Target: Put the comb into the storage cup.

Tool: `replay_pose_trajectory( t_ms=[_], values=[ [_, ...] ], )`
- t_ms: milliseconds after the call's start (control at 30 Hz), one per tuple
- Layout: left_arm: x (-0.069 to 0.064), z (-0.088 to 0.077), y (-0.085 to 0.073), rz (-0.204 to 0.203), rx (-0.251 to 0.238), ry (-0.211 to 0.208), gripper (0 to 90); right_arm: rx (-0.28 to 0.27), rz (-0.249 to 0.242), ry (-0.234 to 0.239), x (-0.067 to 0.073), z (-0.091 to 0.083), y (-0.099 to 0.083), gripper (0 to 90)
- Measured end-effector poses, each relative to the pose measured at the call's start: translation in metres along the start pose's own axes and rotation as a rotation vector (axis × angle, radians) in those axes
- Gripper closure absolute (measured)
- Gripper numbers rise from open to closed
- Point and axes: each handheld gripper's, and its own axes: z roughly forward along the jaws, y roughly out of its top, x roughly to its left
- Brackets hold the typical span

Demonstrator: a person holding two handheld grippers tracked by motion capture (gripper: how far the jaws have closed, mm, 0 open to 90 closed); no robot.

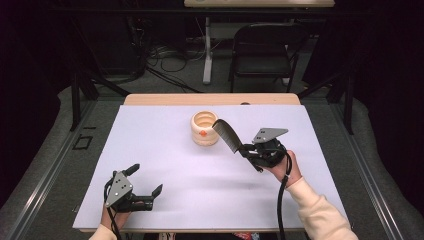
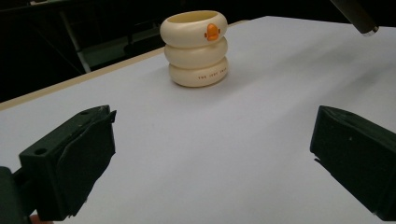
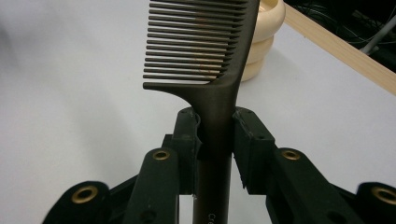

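The comb (image 1: 226,135) is dark and long, with a row of thin teeth on one side and a plain handle. It is up in the air, off the bench, and it leans. Its handle end is pinched between the two fingers (image 3: 247,140) of the right gripper (image 1: 248,152), and its teeth end points up toward the far edge of the bench. The teeth end is just beside the cream cup (image 1: 204,128), which looks like three stacked rings with a small orange duck on it.

A wooden table (image 1: 150,99) carries a white sheet (image 1: 165,150) covering most of its top. A cream ringed cup (image 1: 205,128) stands on the sheet's far middle.
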Motion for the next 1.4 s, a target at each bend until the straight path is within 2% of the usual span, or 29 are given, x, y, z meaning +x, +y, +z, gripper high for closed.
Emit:
replay_pose_trajectory(
  t_ms=[867, 1400],
  values=[
    [0.000, 0.001, 0.000, -0.003, 0.000, -0.002, 0.0, -0.066, 0.028, -0.025, -0.001, -0.005, 0.006, 71.5],
    [0.000, 0.001, 0.000, -0.003, 0.002, -0.002, 0.0, -0.101, 0.035, -0.038, -0.004, 0.002, 0.011, 71.5]
  ],
)
